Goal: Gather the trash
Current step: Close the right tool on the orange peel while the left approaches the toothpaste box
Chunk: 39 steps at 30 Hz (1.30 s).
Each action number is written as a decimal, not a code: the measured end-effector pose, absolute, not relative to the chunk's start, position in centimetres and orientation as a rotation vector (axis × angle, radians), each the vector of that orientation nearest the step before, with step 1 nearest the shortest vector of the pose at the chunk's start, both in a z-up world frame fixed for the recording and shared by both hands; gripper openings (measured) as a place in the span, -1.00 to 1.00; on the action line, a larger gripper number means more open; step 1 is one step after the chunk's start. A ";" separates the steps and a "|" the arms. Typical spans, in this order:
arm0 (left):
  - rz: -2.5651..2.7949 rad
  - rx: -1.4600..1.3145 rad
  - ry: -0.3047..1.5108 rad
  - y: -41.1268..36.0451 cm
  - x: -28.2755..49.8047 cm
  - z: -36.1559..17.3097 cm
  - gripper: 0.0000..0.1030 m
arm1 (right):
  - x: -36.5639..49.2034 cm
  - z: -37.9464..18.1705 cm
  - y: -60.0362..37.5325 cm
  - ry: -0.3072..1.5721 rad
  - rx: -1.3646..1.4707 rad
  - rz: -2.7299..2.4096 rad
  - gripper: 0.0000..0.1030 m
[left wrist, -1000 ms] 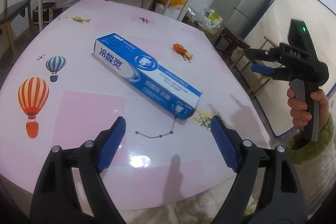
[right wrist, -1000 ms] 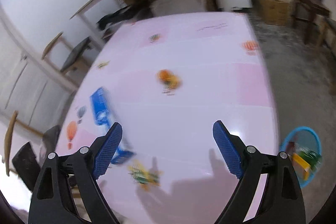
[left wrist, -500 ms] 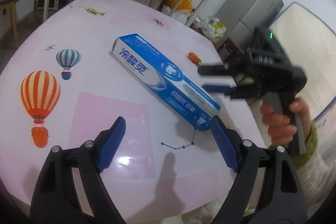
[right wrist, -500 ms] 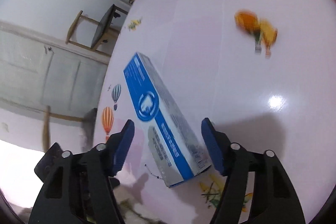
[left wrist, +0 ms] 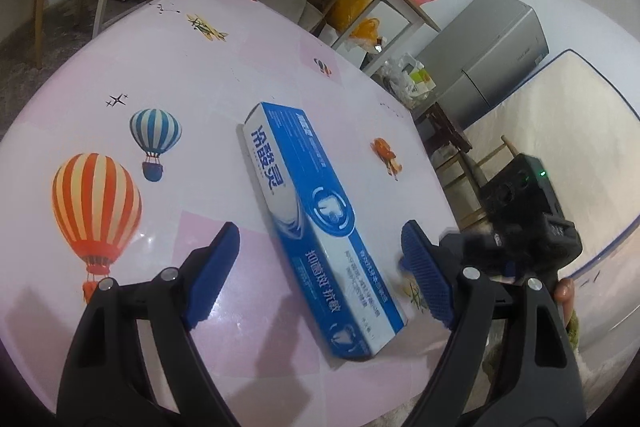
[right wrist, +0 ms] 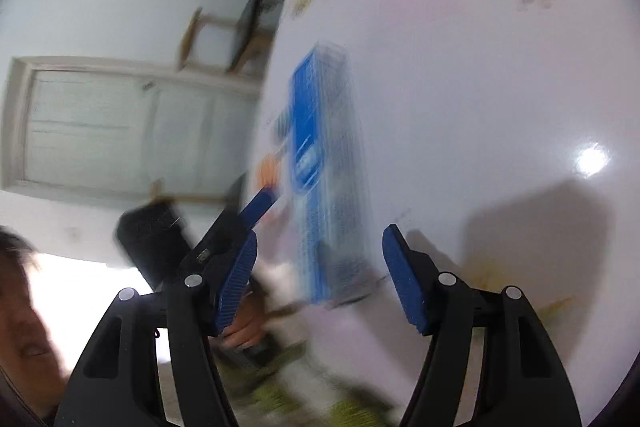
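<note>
- Right wrist view, blurred: right claw [right wrist: 320, 281] spread around the box [right wrist: 328, 187] low in frame, pads apart from it.
- Left claw [left wrist: 320, 279] spread, empty.
- Step: grasping; next, pinch the box.

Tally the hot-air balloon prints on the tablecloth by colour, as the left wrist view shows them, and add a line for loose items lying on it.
Orange-striped balloon: 1
Blue-striped balloon: 1
Small multicoloured balloon: 1
Toothpaste box: 1
Total: 4
</note>
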<state>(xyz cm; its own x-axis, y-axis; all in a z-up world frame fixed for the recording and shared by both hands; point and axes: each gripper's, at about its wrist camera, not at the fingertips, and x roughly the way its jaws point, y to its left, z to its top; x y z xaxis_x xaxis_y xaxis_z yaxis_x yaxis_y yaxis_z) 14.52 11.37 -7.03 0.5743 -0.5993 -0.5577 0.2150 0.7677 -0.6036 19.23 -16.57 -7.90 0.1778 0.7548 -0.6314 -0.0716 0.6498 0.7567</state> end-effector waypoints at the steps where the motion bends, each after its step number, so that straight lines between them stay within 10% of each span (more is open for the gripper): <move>1: -0.503 -0.511 0.834 11.3 14.6 -7.0 0.53 | 19.8 -6.8 -17.7 1.216 0.609 0.576 0.25; 16: -0.508 -0.424 0.867 8.1 15.0 -7.2 0.53 | 28.7 -7.5 -17.7 1.014 -0.130 0.176 0.20; 26: -0.495 -0.405 0.883 7.6 15.2 -7.5 0.53 | 27.9 -7.4 -18.2 1.020 0.006 0.201 -0.68; 39: -0.424 -0.368 0.920 6.7 15.9 -8.3 0.53 | 18.6 -5.7 -18.5 1.015 0.089 0.178 -0.71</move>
